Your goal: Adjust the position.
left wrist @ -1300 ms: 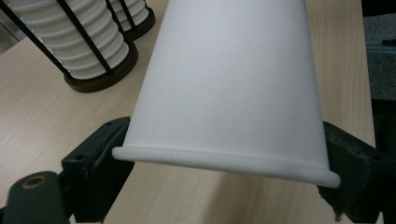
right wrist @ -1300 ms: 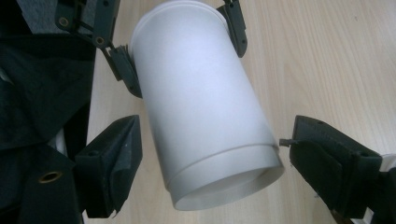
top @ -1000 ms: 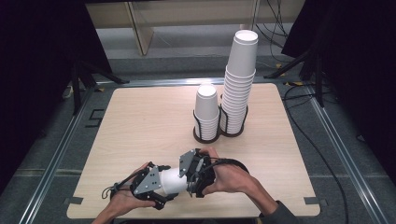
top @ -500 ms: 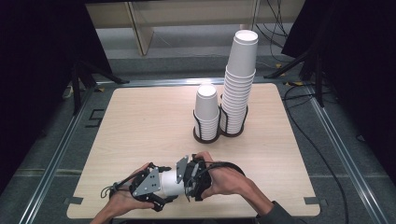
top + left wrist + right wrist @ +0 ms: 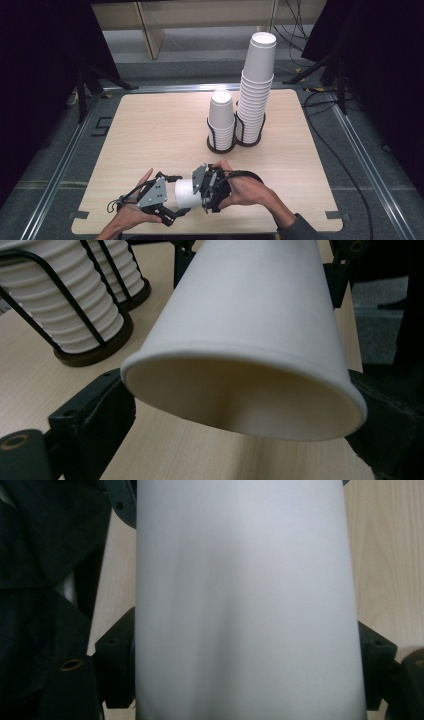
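Note:
A white paper cup (image 5: 187,192) lies sideways in the air between both grippers, just above the table's front edge. My right gripper (image 5: 199,192) is shut on the cup's narrow end, and its jaws press both sides of the cup (image 5: 245,580). My left gripper (image 5: 179,196) faces the cup's wide mouth (image 5: 250,315). Its jaws have just been opening, and the rim now sits between them without being squeezed. In its own view the left gripper (image 5: 240,410) has one black jaw on each side of the rim. The right gripper (image 5: 245,665) shows a jaw tight against each side of the cup.
Two black wire holders stand at the table's back middle. One has a short stack of white cups (image 5: 221,117), the other a tall stack (image 5: 257,85). The short stack (image 5: 65,305) is seen beyond the cup. The wooden table (image 5: 150,130) ends at a metal frame, with dark floor and cables around it.
Both hands and the cup have stayed near the front edge. The left gripper's jaws stand a little wider around the cup's rim than before.

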The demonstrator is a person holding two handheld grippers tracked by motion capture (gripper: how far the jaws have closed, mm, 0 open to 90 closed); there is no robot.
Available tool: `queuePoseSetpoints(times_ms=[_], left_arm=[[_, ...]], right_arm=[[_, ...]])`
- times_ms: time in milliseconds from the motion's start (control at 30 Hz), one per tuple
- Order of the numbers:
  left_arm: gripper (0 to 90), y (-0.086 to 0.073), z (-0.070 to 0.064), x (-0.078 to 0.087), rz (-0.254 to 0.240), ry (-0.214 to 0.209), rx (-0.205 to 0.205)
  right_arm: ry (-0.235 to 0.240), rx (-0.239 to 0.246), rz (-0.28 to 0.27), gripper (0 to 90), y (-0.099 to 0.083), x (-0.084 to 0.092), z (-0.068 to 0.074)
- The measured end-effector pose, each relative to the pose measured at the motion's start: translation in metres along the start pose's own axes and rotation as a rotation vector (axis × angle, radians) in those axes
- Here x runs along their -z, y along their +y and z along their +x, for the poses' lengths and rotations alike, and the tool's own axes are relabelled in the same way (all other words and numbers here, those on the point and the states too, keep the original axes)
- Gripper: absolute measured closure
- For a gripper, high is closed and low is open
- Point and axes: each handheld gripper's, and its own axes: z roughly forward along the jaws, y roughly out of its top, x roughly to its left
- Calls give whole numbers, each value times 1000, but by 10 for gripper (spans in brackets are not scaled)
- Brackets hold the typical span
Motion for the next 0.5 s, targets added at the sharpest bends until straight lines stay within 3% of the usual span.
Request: queuePoseSetpoints(times_ms=[100,133,167,200,233,267,300,333,367,400,433,467,500], left_arm=[[64,-1,7,5,-36,-2,48],[90,-2,9,6,-56,-11,76],[117,-2,9,6,-56,-11,76],[117,-4,11,8,-65,-8,82],[140,-6,13,9,-104,10,123],[145,-6,13,9,-104,10,123],[145,-7,15,11,-123,13,143],[143,-7,17,11,-165,8,183],[144,-7,17,12,-174,9,198],[143,-6,17,12,-190,8,203],[144,-5,16,13,-199,9,214],[144,-5,16,12,-235,-4,224],[143,-5,16,13,-237,-11,215]], right_arm=[[1,-62,-47,231,-6,6,-3],[6,-55,-79,231,-9,8,-6],[10,-84,-96,231,-12,10,-8],[10,-84,-96,231,-12,10,-8],[9,-123,-142,231,-19,16,-13],[9,-123,-142,231,-19,16,-13],[22,-135,-172,231,-22,19,-15],[32,-180,-251,230,-30,25,-18],[32,-184,-273,230,-32,26,-19],[45,-184,-309,230,-33,27,-21],[59,-217,-336,230,-35,28,-21],[67,-204,-378,230,-37,27,-24],[70,-226,-397,230,-39,28,-25]])
